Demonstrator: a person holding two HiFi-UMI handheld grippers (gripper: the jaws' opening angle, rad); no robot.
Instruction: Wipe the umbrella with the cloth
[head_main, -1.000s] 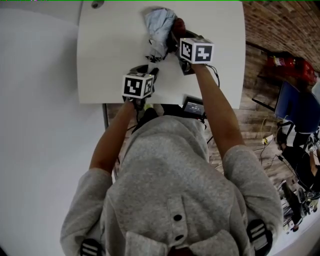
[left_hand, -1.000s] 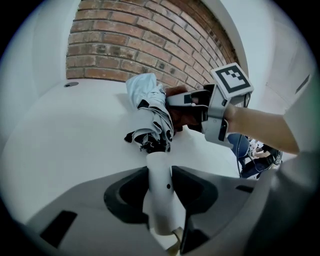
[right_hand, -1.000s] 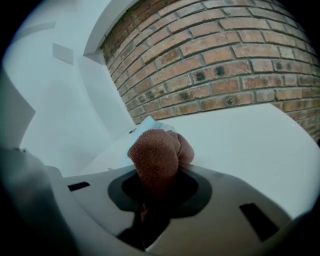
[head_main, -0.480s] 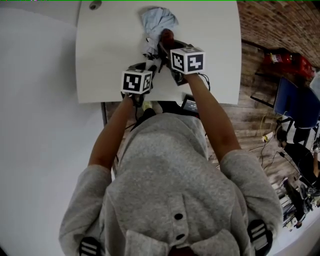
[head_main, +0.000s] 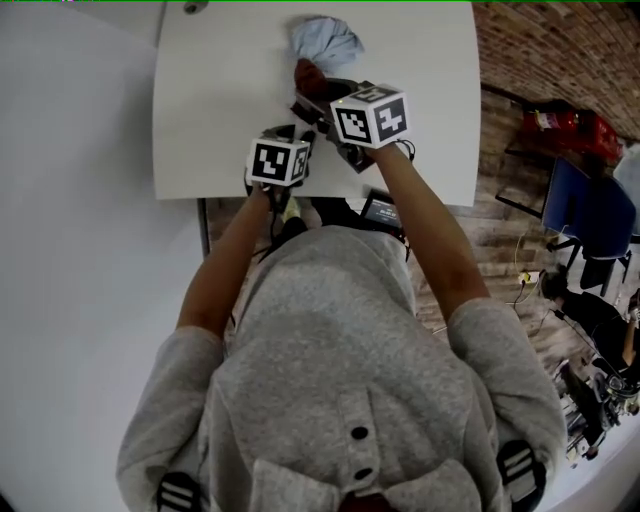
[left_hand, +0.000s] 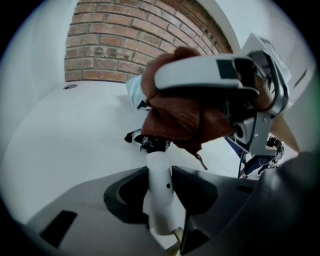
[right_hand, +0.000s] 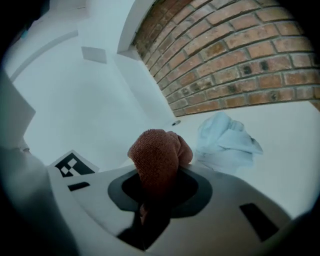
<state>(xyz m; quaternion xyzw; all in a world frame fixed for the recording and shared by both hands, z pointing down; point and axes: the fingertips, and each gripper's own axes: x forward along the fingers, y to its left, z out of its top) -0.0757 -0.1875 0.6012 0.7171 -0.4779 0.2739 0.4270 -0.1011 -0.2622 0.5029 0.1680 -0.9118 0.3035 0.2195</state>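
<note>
A folded light-blue umbrella lies on the white table, its bunched canopy at the far edge. Its white handle sits between the jaws of my left gripper, which is shut on it near the table's front edge. My right gripper is shut on a brown cloth and hangs just above the umbrella's shaft, right over the left gripper. In the left gripper view the cloth drapes down and hides most of the shaft.
A small round fitting sits at the table's far left corner. A black device hangs below the table's near edge. A brick wall stands behind the table. Chairs and red items crowd the floor at right.
My right gripper has drawn the cloth back from the canopy along the shaft toward the handle and risen a little. The left gripper has stayed put on the handle.
</note>
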